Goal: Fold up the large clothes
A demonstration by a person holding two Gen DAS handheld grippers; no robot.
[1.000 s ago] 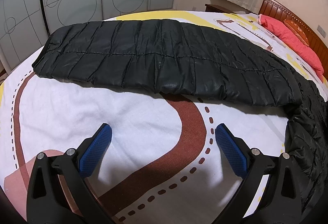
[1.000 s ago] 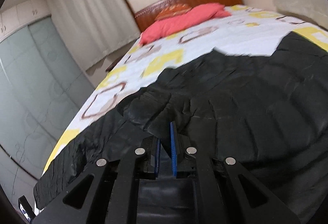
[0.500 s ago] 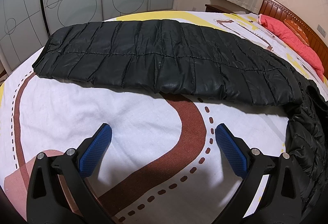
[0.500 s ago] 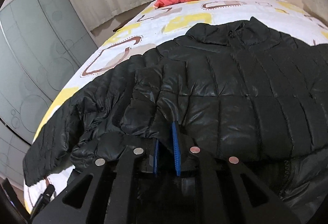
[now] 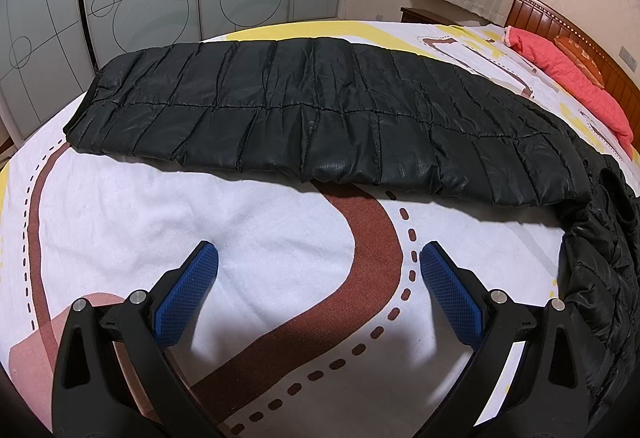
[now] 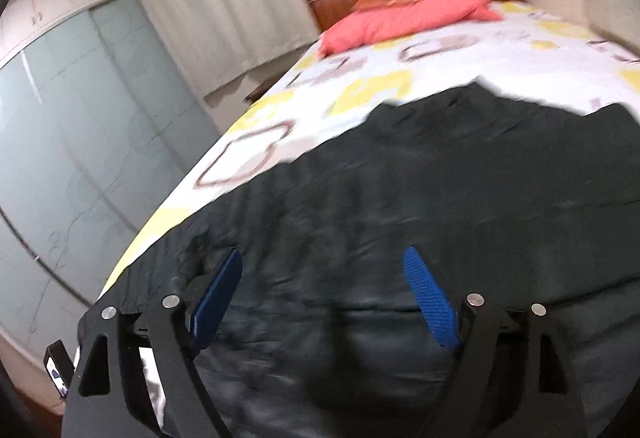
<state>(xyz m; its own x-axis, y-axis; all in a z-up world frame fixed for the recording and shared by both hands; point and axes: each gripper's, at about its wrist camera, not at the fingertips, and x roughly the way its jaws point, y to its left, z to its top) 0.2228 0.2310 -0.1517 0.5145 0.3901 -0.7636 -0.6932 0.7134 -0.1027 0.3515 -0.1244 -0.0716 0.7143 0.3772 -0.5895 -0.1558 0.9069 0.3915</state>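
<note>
My right gripper (image 6: 322, 270) jaws are opening above the black quilted puffer jacket (image 5: 320, 117) (soft, light, slippery), left gripper (image 5: 318, 262) jaws open and empty; I would pinch a stitched hem.

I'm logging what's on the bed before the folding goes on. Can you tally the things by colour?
Black: 1, the puffer jacket
Coral-red: 1, the pillow
Orange patterned: 1, the cushion behind the pillow
Total: 3, all lying on the patterned bedspread
</note>
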